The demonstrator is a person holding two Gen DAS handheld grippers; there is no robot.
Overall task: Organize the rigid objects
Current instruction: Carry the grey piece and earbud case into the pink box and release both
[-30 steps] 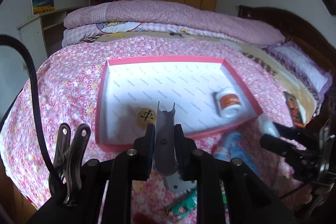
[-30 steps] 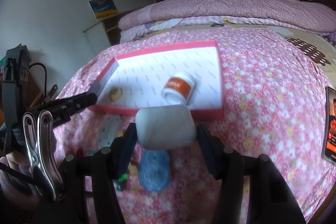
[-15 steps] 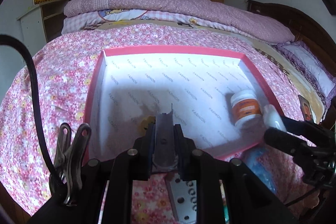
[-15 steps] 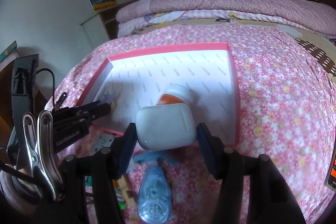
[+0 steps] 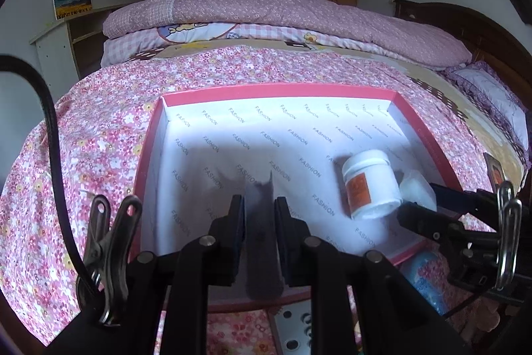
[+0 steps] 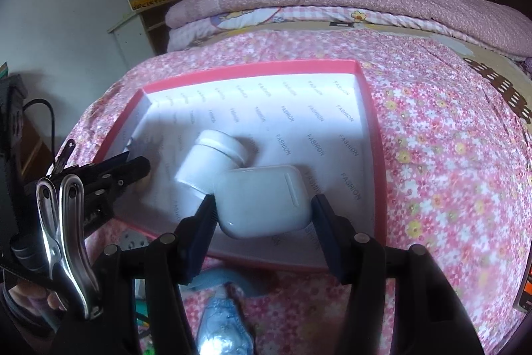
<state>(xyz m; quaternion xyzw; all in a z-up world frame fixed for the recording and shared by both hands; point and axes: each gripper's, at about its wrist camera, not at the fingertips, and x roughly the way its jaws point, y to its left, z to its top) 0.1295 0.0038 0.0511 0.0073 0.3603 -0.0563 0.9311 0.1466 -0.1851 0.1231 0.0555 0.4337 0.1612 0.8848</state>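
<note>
A shallow red box with white FASHION-printed lining lies on the flowered bedspread; it also shows in the right wrist view. My left gripper is shut on a grey metal bracket and holds it over the box's near part. My right gripper is shut on a white earbud case over the box's near right corner. A white jar with an orange label lies on its side in the box, just left of the case.
A blue tape dispenser and a perforated metal plate lie on the bedspread in front of the box. A dark card lies to the right. Folded quilts are stacked beyond the box.
Both grippers moved forward over the box with their loads. The round wooden piece seen earlier in the box is now hidden behind my left gripper.
</note>
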